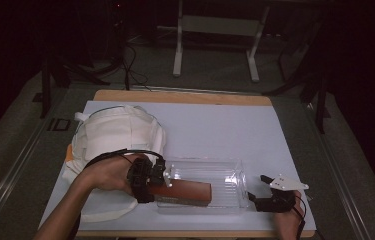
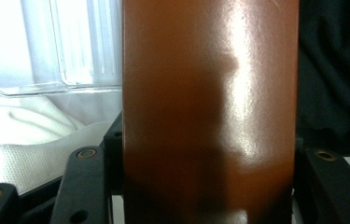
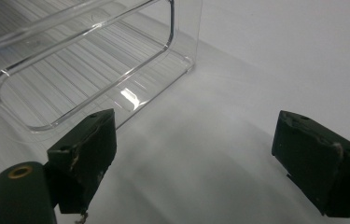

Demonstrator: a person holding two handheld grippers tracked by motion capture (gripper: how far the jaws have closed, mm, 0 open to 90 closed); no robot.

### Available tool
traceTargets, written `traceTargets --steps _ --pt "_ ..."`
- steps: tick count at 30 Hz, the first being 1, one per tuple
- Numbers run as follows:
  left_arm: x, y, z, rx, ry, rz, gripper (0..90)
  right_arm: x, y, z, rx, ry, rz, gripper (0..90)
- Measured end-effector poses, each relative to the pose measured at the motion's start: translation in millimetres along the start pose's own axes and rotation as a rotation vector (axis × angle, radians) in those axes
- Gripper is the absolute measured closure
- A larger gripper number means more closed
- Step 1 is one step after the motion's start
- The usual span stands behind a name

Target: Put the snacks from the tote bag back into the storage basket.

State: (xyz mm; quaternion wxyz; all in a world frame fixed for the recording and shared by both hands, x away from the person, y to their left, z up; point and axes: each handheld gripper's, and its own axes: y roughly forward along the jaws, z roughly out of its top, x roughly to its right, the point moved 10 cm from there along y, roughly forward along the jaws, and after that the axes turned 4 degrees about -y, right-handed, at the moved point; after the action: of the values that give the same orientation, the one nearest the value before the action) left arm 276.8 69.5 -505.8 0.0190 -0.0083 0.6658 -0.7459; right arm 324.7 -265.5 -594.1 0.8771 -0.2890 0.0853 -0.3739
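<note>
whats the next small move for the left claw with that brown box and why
Probably lower the brown box the rest of the way into the clear bin and then open. The left claw is shut on one end of the box, which lies lengthwise along the bin's near side, seemingly partly inside. The right claw waits open beside the bin's right end, not touching it.

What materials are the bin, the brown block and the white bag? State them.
Bin: clear rigid plastic, ribbed and glossy, see-through with bright glints. Brown block: smooth and shiny, perhaps lacquered wood or plastic; streaky highlights. White bag: woven cloth, matte, creased.
</note>
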Motion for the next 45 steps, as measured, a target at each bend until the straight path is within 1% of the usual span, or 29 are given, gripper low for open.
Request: traceTargets --steps 1,3,4,7,9,11,12,13,19,20,21,24,25,26,27,28,29,30,31,35,36,37,38,39,40,41,42,44,45 --pt "1.1 -0.2 0.4 -0.003 -0.002 -0.002 43.4 0.0 0.1 0.0 0.000 0.000 0.000 13.8" --pt "-0.2 -0.7 2.0 -0.004 0.007 0.005 43.3 0.0 0.1 0.0 0.000 0.001 0.001 13.8" --pt "0.6 -0.8 2.8 -0.003 -0.001 0.002 43.3 0.0 0.0 0.0 -0.001 0.001 0.001 13.8" --pt "0.1 -1.0 5.1 -0.005 0.007 0.007 43.2 -0.1 0.0 0.0 0.000 0.001 0.001 13.8" --pt "0.8 -1.3 6.7 -0.010 0.004 0.008 43.2 -0.1 0.0 0.0 0.000 0.001 0.001 13.8" --pt "0.0 -1.6 8.9 -0.010 0.012 0.014 43.1 -0.1 0.1 0.0 -0.001 0.000 0.002 13.8" --pt "1.0 -1.5 10.0 -0.006 -0.001 0.010 43.1 -0.1 0.0 0.0 -0.001 0.000 0.002 13.8" --pt "-0.4 -1.8 11.3 -0.005 0.010 0.017 43.0 -0.1 0.0 0.0 -0.001 0.000 0.002 13.8" --pt "-0.2 -1.6 17.4 0.001 0.013 0.020 42.9 -0.1 0.2 0.0 -0.001 -0.001 0.003 13.8" --pt "-0.7 -1.6 18.7 0.002 0.020 0.023 42.9 -0.1 0.2 0.0 -0.001 -0.001 0.004 13.8" --pt "0.4 -1.4 19.2 0.002 0.011 0.017 43.0 -0.2 0.2 0.0 -0.001 0.000 0.004 13.8" --pt "-0.6 -1.3 21.8 0.006 0.021 0.019 42.9 -0.3 0.2 -0.1 -0.002 -0.001 0.004 13.8" --pt "0.6 -1.2 22.2 0.007 0.009 0.016 42.9 -0.3 0.3 -0.1 -0.002 0.000 0.004 13.8" --pt "0.6 -1.2 22.2 0.007 0.009 0.016 42.9 -0.3 0.3 -0.1 -0.002 0.000 0.004 13.8" --pt "-0.9 -1.5 24.7 0.016 0.017 0.022 42.9 -0.4 0.4 -0.2 -0.004 -0.001 0.004 13.8" --pt "0.2 -1.2 25.8 0.022 0.007 0.016 42.9 -0.4 0.4 -0.2 -0.004 -0.001 0.004 13.9" --pt "-0.7 -1.1 27.1 0.024 0.017 0.019 42.9 -0.4 0.5 -0.2 -0.004 -0.001 0.004 13.8" --pt "-0.7 -1.1 27.1 0.024 0.017 0.019 42.9 -0.4 0.5 -0.2 -0.004 -0.001 0.004 13.8" --pt "0.0 -0.3 29.4 0.028 0.010 0.017 42.9 -0.4 0.5 -0.2 -0.004 -0.001 0.004 13.8" --pt "-0.8 0.5 33.4 0.033 0.011 0.015 42.8 -0.4 0.6 -0.2 -0.004 -0.001 0.005 13.8" --pt "-0.6 0.7 34.7 0.040 0.006 0.013 42.7 -0.4 0.6 -0.3 -0.004 -0.002 0.005 13.8" --pt "-1.3 0.4 35.8 0.043 0.011 0.015 42.6 -0.4 0.6 -0.3 -0.005 -0.002 0.005 13.8" --pt "-0.3 0.4 37.0 0.051 0.004 0.011 42.6 -0.3 0.6 -0.4 -0.006 -0.003 0.004 13.8" --pt "-0.8 0.1 38.0 0.053 0.010 0.011 42.5 -0.4 0.6 -0.3 -0.005 -0.002 0.005 13.8" --pt "0.7 0.1 39.0 0.057 -0.001 0.003 42.3 -0.4 0.6 -0.3 -0.005 -0.002 0.005 13.8" --pt "-0.4 0.0 40.0 0.055 0.011 0.007 42.2 -0.4 0.6 -0.3 -0.005 -0.002 0.005 13.8" --pt "-0.4 0.0 40.0 0.055 0.011 0.007 42.1 -0.4 0.6 -0.3 -0.005 -0.002 0.005 13.8" --pt "1.0 -0.9 43.6 0.078 -0.001 -0.001 42.0 -0.4 0.6 -0.5 -0.007 -0.003 0.005 13.8" --pt "0.5 -1.1 44.5 0.080 0.005 -0.001 42.0 -0.4 0.6 -0.5 -0.008 -0.003 0.005 13.8"
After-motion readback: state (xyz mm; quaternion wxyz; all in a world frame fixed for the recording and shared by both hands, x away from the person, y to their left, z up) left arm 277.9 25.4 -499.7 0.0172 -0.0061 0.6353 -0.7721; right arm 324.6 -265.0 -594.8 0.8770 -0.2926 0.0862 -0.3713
